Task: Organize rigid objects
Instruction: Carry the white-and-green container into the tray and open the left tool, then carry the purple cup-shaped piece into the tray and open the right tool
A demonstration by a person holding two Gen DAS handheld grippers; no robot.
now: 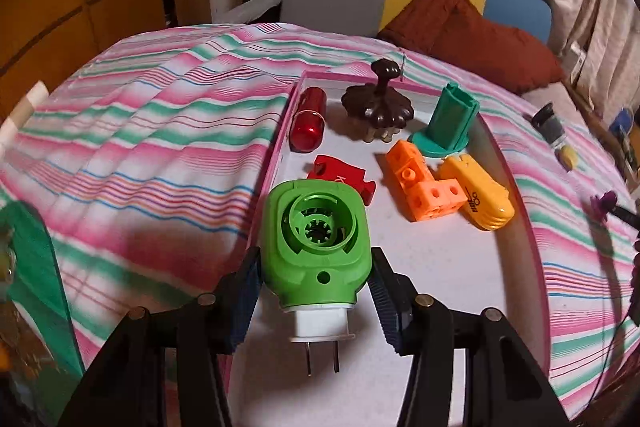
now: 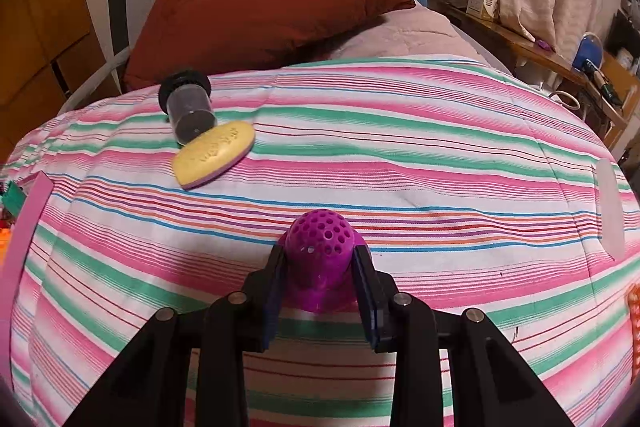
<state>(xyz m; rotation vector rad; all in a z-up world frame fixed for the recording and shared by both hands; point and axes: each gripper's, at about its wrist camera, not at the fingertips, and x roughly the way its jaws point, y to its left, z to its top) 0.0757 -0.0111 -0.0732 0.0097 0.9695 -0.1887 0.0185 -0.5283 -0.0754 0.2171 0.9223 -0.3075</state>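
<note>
Striped cloth [image 2: 400, 155] covers the bed; pink-rimmed tray [image 1: 280, 147] collects the rigid bits. Left gripper [image 1: 316, 291] straddles the green plug [image 1: 316, 239] in the tray, pads apart, likely releasing. Right gripper [image 2: 320, 267] clamps the purple ball [image 2: 320, 247], probably tray-bound.

Our left gripper [image 1: 316, 291] reaches forward over the near end of the tray [image 1: 516, 195], close to its left rim. Its jaws stand spread, one on each side of the green plug-in device [image 1: 316, 239]; the left pad sits against it and a thin gap shows at the right pad. Our right gripper [image 2: 320, 267] is held low above the striped cloth [image 2: 440, 155], near its front edge, jaws pressed onto the purple perforated dome [image 2: 322, 247].
</note>
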